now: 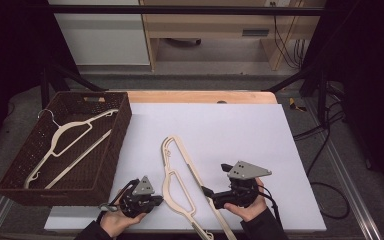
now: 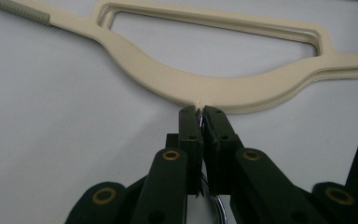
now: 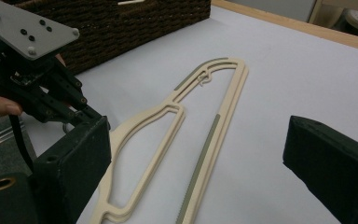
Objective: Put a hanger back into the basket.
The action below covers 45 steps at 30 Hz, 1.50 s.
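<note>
A cream plastic hanger (image 1: 172,175) lies flat on the white table top (image 1: 240,130), its long bar running toward the front edge. My left gripper (image 1: 159,200) sits at the hanger's neck, shut on its silver wire hook (image 2: 217,206); in the left gripper view the jaws (image 2: 199,112) meet right at the curved cream neck (image 2: 168,74). Just right of the bar, my right gripper (image 1: 207,192) is open. In the right gripper view its wide-set pads (image 3: 74,158) frame the hanger (image 3: 214,126) with nothing between them, and the left gripper (image 3: 89,114) shows beyond.
A dark wicker basket (image 1: 125,115) stands at the left of the table with a second cream hanger (image 1: 67,145) lying inside. The table's wooden back edge (image 1: 200,96) lies beyond the white top. Cables (image 1: 330,190) trail on the floor to the right.
</note>
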Each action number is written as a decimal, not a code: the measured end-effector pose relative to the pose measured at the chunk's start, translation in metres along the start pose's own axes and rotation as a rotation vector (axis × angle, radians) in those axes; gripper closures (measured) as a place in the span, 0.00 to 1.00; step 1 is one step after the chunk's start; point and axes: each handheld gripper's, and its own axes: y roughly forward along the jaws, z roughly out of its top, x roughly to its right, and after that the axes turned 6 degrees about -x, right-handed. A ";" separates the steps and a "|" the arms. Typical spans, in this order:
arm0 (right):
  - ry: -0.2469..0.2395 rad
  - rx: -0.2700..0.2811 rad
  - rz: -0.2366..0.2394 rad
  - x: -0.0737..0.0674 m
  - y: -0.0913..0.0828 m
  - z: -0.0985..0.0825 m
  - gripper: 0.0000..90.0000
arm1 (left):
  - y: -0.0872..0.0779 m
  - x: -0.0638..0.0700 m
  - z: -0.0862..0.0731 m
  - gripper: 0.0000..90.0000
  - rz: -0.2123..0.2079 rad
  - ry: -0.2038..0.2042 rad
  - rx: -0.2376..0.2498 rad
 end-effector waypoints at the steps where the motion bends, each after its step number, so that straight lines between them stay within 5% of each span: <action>1: 0.000 0.000 0.000 0.000 0.000 0.000 0.09 | 0.000 0.000 0.000 0.96 -0.001 0.000 -0.001; 19: -0.039 -0.050 0.046 -0.011 0.016 -0.002 0.11 | -0.010 0.001 0.007 0.98 -0.021 0.012 0.015; 26: -0.046 -0.069 0.052 -0.015 0.022 -0.004 0.11 | -0.002 -0.001 0.004 0.98 -0.026 0.028 -0.032; 30: -0.041 -0.063 0.053 -0.014 0.021 -0.003 0.11 | -0.001 -0.003 0.003 0.98 -0.042 -0.004 -0.013; 45: -0.033 -0.054 0.048 -0.013 0.019 -0.003 0.10 | -0.005 -0.006 0.005 0.98 -0.065 -0.008 -0.018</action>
